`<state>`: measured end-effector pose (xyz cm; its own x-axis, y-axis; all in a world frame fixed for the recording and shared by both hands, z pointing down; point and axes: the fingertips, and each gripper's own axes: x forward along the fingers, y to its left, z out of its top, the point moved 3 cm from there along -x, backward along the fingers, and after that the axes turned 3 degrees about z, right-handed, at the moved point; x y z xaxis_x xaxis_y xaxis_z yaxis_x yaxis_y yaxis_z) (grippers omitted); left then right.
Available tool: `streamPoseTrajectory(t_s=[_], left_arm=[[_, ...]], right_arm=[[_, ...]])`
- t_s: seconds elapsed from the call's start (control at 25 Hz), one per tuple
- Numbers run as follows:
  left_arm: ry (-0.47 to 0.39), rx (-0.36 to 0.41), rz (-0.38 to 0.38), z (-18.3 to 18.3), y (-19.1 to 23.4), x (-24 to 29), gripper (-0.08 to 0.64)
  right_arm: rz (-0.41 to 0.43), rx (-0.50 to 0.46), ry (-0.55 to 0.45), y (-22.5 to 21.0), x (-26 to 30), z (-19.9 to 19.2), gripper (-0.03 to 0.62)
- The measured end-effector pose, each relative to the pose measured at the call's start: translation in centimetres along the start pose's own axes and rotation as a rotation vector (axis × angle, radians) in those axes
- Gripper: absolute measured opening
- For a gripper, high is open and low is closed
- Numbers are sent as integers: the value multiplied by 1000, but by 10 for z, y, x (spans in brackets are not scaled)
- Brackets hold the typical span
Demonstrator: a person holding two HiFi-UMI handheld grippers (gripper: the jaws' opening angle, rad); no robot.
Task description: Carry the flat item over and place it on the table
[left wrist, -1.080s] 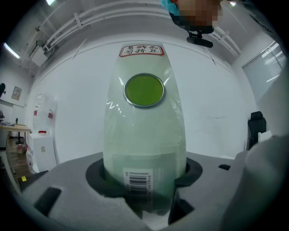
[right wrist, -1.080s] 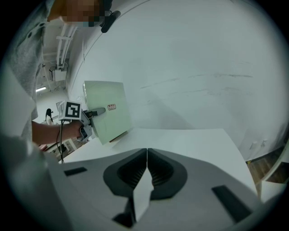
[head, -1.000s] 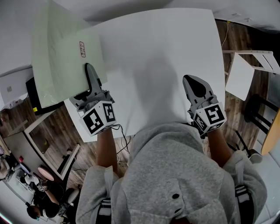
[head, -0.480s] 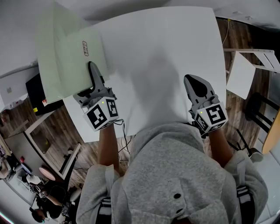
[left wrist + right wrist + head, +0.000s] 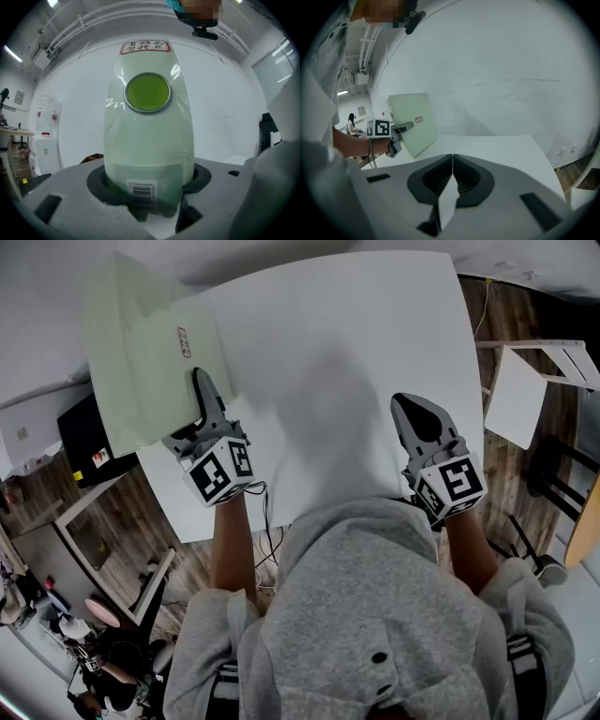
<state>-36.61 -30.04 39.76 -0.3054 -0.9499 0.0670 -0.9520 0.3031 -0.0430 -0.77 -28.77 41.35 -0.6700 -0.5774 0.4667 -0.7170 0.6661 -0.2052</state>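
Note:
The flat item [image 5: 141,352] is a pale green sheet in a clear sleeve with a small red-edged label. It hangs over the left corner of the white table [image 5: 356,334]. My left gripper [image 5: 199,381] holds its near edge, one jaw lying on top; the jaws are opening with the sheet between them. In the left gripper view the flat item [image 5: 147,140] fills the gap between the jaws, barcode nearest. My right gripper [image 5: 417,418] rests shut and empty over the table's right part; in its own view the right gripper [image 5: 453,161] has its jaws touching, with the flat item [image 5: 415,122] far left.
A black box [image 5: 80,442] sits beside the table under the sheet's left side. A white panel [image 5: 514,404] and a frame stand on the wooden floor to the right. A cable [image 5: 262,521] dangles off the table's near edge. A person [image 5: 103,662] is at the lower left.
My left gripper has carried the sheet a little to the right and farther over the table. The right gripper has stayed nearly still.

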Motion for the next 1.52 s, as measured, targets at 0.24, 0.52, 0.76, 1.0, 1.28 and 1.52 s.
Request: streamPoseTrajectory(t_s=[0.24,0.52,0.76,1.0,1.28,1.52], left_arm=[[22,5,-7,-8,1,-3,290],[21,16,-24,-13,-1,-3,292],[63,15,-8,-13,2,3,296],[100,13,-60,-8,4,-12,311],[103,10,-110,-2,7,-40,317],[99,10,-143,4,13,-77,318]], right_arm=[[-11,-4,-10,2,-9,-1,28],[-27,-12,-28,5,-21,2,28],[-49,-31,-75,5,-33,12,28],[-86,-45,-110,18,-61,11,28],[-146,-69,-133,28,-94,4,28],[-192,-105,-152,45,-126,-3,29]])
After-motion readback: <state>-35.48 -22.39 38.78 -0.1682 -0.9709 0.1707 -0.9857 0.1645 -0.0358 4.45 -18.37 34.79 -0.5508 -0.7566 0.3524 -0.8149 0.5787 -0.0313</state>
